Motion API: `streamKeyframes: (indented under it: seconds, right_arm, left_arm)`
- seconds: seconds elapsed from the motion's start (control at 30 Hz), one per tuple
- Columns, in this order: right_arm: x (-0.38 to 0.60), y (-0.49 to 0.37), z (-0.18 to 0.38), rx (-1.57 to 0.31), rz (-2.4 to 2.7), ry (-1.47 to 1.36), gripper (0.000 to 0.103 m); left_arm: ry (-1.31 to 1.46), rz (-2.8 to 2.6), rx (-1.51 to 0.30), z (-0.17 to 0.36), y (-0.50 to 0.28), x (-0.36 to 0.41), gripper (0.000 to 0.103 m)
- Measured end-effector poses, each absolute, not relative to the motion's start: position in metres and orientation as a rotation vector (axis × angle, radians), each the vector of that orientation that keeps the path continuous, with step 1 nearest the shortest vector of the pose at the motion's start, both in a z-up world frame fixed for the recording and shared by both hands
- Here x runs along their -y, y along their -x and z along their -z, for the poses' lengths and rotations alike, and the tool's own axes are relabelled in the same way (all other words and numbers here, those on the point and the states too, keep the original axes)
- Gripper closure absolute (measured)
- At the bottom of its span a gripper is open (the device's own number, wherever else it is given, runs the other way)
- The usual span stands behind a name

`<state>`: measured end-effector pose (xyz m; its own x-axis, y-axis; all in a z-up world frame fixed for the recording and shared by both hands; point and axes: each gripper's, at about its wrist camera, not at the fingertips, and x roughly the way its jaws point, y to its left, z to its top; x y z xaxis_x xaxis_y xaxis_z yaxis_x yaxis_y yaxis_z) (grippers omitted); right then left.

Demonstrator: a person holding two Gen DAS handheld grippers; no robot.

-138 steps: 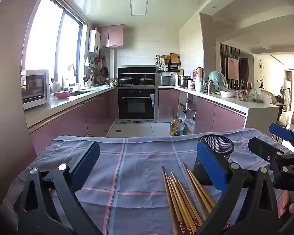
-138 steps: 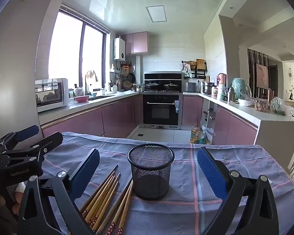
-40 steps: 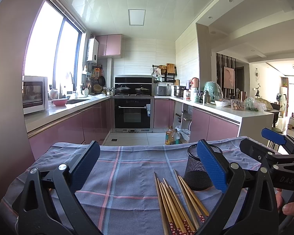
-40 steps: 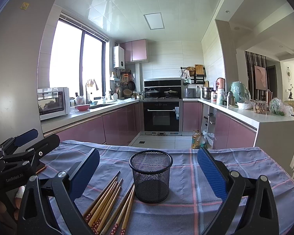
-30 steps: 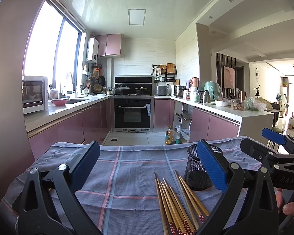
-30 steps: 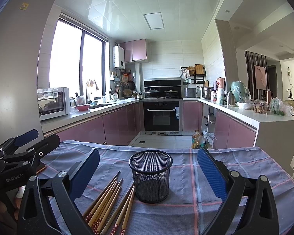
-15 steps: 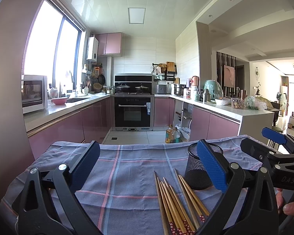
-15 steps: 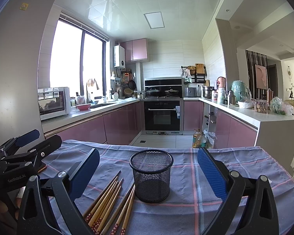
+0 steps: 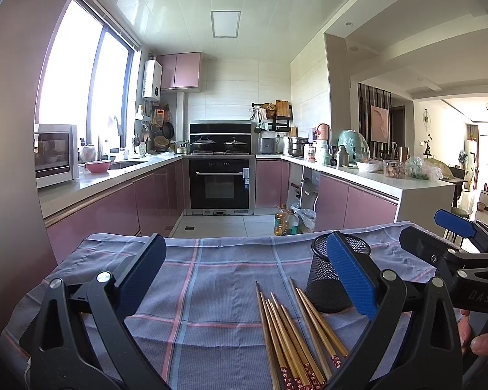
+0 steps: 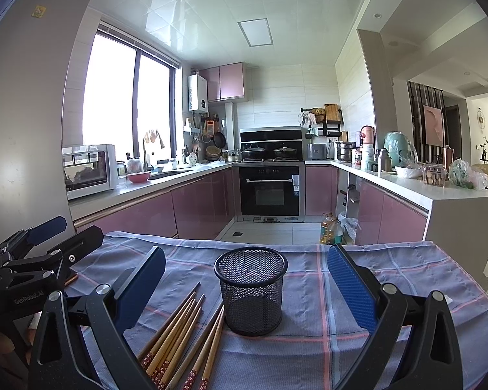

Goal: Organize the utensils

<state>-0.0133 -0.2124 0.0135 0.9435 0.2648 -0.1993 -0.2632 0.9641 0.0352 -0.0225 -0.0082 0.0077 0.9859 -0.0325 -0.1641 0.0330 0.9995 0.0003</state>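
Both tools, left (image 9: 240, 274) and right (image 10: 245, 287), hover spread wide and empty above the checked-cloth bench (image 10: 390, 279). Loose wooden chopsticks (image 10: 179, 334) lie fanned beside the upright black mesh cup (image 10: 251, 289), probably their destination.

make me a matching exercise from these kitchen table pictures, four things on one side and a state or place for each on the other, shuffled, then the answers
Things
1. chopsticks
2. mesh cup
3. left gripper
4. pink bowl

States or places
A. standing upright and empty on the checked cloth
B. on the counter by the window
C. lying loose in a bundle beside the cup
D. open, holding nothing

Pairs: 1-C, 2-A, 3-D, 4-B
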Motion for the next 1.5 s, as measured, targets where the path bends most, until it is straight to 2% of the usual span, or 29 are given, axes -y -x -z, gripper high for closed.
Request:
streamKeyframes:
  seconds: [0.47, 0.67, 0.73, 0.83, 0.9, 1.0, 1.13, 1.3, 1.5]
  right_arm:
    - [0.219, 0.003, -0.011, -0.262, -0.305, -0.035, 0.007]
    - [0.214, -0.011, 0.007, -0.411, -0.386, -0.009, 0.007]
    - [0.207, -0.02, 0.019, -0.497, -0.424, 0.009, 0.014]
    - [0.195, -0.031, 0.037, -0.608, -0.448, 0.056, 0.03]
    - [0.187, -0.035, 0.048, -0.649, -0.454, 0.079, 0.037]
    - [0.182, -0.043, 0.061, -0.708, -0.451, 0.097, 0.043]
    - [0.183, -0.055, 0.076, -0.795, -0.444, 0.076, 0.056]
    - [0.183, -0.06, 0.085, -0.847, -0.437, 0.079, 0.062]
    - [0.178, -0.065, 0.088, -0.872, -0.44, 0.107, 0.063]
  left_arm:
    - [-0.004, 0.057, -0.22, -0.004, 0.013, 0.008, 0.006]
    - [-0.049, 0.081, -0.366, 0.014, -0.009, 0.004, 0.006]
    - [-0.043, 0.091, -0.42, 0.024, -0.018, 0.0, 0.006]
    - [-0.046, 0.116, -0.504, 0.038, -0.031, -0.003, 0.013]
    - [-0.057, 0.123, -0.546, 0.047, -0.039, -0.003, 0.022]
    - [-0.063, 0.162, -0.621, 0.062, -0.053, -0.002, 0.035]
    - [-0.098, 0.202, -0.71, 0.083, -0.068, 0.007, 0.043]
    - [-0.073, 0.231, -0.813, 0.101, -0.084, 0.008, 0.06]
    - [-0.066, 0.261, -0.858, 0.109, -0.098, 0.008, 0.06]
